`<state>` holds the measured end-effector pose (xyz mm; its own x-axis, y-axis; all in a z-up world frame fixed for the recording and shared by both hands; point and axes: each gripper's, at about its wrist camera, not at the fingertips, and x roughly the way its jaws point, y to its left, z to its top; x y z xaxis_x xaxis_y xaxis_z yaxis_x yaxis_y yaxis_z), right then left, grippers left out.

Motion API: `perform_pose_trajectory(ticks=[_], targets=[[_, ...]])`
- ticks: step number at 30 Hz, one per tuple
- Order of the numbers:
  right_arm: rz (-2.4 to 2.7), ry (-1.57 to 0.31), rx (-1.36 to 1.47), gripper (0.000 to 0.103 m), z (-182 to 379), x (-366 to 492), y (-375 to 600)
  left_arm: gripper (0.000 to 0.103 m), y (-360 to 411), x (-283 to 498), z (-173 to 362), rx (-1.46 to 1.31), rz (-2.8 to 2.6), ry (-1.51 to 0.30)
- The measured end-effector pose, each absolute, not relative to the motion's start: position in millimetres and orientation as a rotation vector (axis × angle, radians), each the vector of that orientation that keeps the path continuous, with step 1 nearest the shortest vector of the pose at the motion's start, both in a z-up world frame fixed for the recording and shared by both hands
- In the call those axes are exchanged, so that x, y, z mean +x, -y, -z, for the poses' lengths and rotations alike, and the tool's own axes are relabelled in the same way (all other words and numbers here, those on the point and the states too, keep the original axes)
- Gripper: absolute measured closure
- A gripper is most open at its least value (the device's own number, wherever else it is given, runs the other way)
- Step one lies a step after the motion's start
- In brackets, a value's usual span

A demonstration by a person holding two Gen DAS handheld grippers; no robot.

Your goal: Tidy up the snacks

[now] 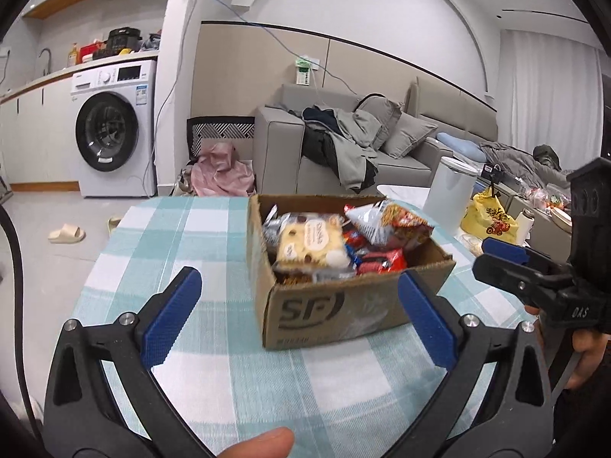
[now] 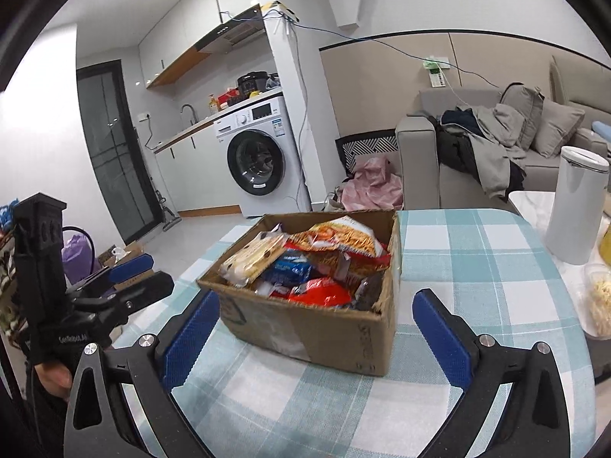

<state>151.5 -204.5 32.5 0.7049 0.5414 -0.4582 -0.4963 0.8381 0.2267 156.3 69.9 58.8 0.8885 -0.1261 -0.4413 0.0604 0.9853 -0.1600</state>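
A brown cardboard box (image 1: 336,313) marked SF stands on a table with a teal and white checked cloth (image 1: 183,229). It holds several snack packs: a yellow biscuit pack (image 1: 309,244), a red and orange noodle bag (image 1: 397,221) and a red pack (image 1: 382,261). My left gripper (image 1: 301,301) is open and empty, just in front of the box. The right gripper's blue fingers (image 1: 504,246) show at the right edge. In the right wrist view my right gripper (image 2: 319,320) is open and empty before the box (image 2: 324,332), with the left gripper's fingers (image 2: 131,263) at the left.
A white cylindrical bin (image 2: 576,206) stands right of the table, beside a clear tub of food (image 2: 599,297). A yellow bag (image 1: 488,217) lies on a low table. A grey sofa (image 1: 305,152) with clothes and a washing machine (image 1: 114,129) stand behind.
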Motion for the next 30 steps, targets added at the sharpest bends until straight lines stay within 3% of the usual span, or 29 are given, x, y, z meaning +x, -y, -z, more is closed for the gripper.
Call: perform_pose_trajectory(ticks=[30], targets=[[-0.559,-0.379,0.032,0.000,5.9,111.9,207.0,0.001,-61.7,147.4,-4.6,-0.108,0.056,-0.445]])
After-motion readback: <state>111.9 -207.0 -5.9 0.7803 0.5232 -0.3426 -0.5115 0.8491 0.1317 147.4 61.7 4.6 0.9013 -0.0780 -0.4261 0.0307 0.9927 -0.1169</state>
